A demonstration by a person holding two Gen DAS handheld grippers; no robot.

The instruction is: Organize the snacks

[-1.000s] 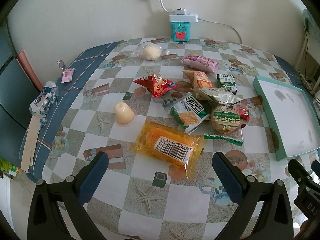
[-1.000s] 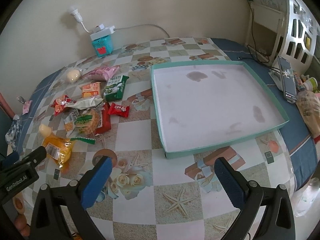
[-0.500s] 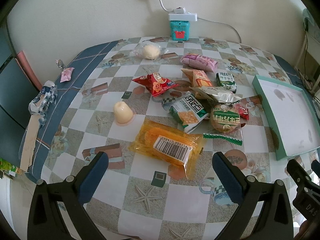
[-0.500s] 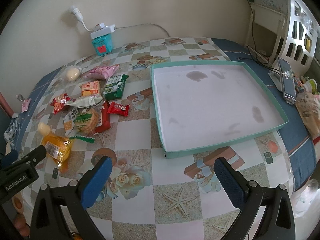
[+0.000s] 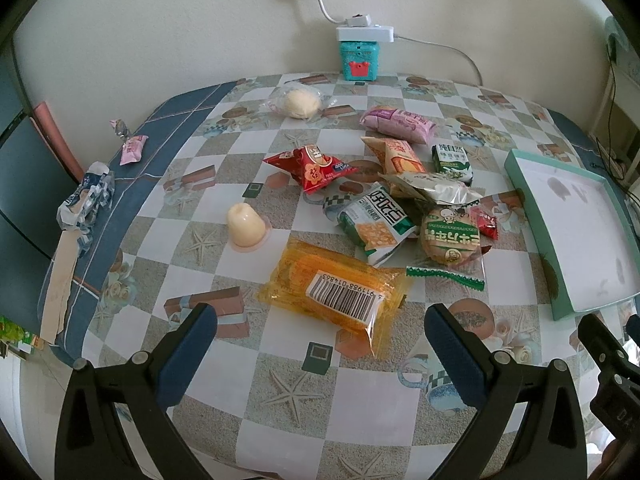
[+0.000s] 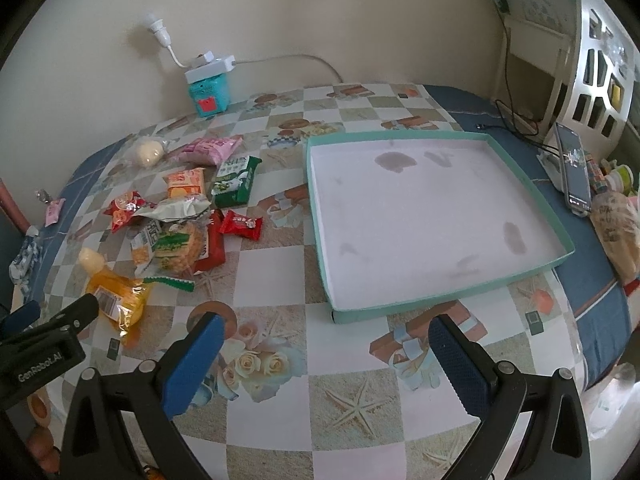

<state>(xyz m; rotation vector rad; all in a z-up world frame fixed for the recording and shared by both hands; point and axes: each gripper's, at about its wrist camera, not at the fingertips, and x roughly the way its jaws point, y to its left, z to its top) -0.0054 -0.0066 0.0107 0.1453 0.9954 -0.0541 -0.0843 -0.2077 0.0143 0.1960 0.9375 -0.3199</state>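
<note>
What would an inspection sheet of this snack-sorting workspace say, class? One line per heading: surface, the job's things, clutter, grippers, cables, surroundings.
Surface: table under a checkered seaside-print cloth with a blue border.
Job's things: teal tray, nothing in it, stained base; snacks loose to its left, including orange packet, round cracker pack, red packet, pink packet, green carton, jelly cup.
Clutter: crumpled wrapper and pink candy at the far-left edge.
Grippers: left gripper and right gripper both open, holding nothing.
Cables: white power strip on a teal box, cord along the wall.
Surroundings: phone right of the tray.
</note>
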